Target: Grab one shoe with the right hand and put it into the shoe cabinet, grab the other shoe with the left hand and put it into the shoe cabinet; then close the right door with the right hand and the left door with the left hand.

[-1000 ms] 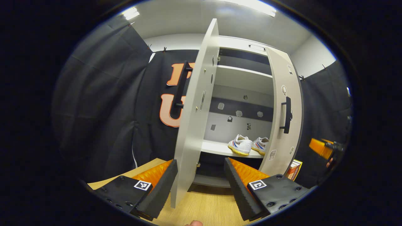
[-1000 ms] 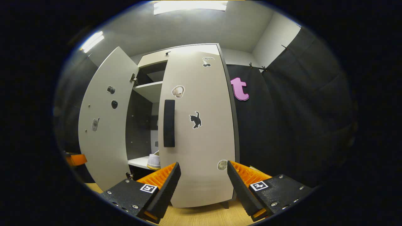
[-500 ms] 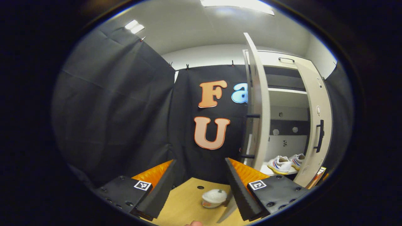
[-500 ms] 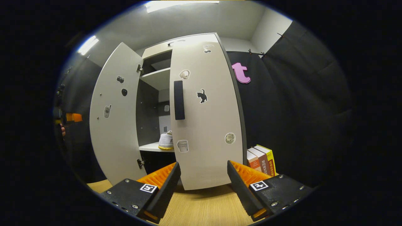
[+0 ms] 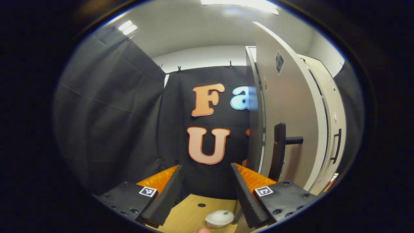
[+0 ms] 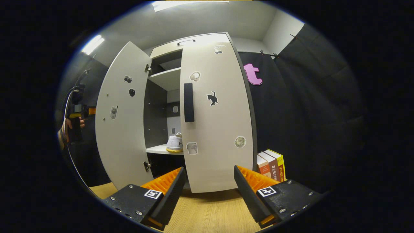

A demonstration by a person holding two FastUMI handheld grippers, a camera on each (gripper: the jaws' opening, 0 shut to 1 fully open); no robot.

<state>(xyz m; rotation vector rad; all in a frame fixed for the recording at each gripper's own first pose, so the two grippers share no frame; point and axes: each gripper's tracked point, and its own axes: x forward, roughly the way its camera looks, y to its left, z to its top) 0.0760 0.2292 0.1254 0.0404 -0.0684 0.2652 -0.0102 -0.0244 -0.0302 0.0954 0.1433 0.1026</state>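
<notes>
Our left tool [image 5: 206, 191], open and empty, has swung outside the left door [image 5: 284, 106]; the right door [image 6: 215, 113] is shut, our right tool [image 6: 208, 194] open and empty

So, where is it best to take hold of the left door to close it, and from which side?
Probably by the dark vertical bar handle on the outer face of the left door. It stands off the panel on a post, leaving a gap behind it. The left gripper is open and beside it, so come from the door's outer side, jaws across the bar. Pushing the flat face would also do.
</notes>
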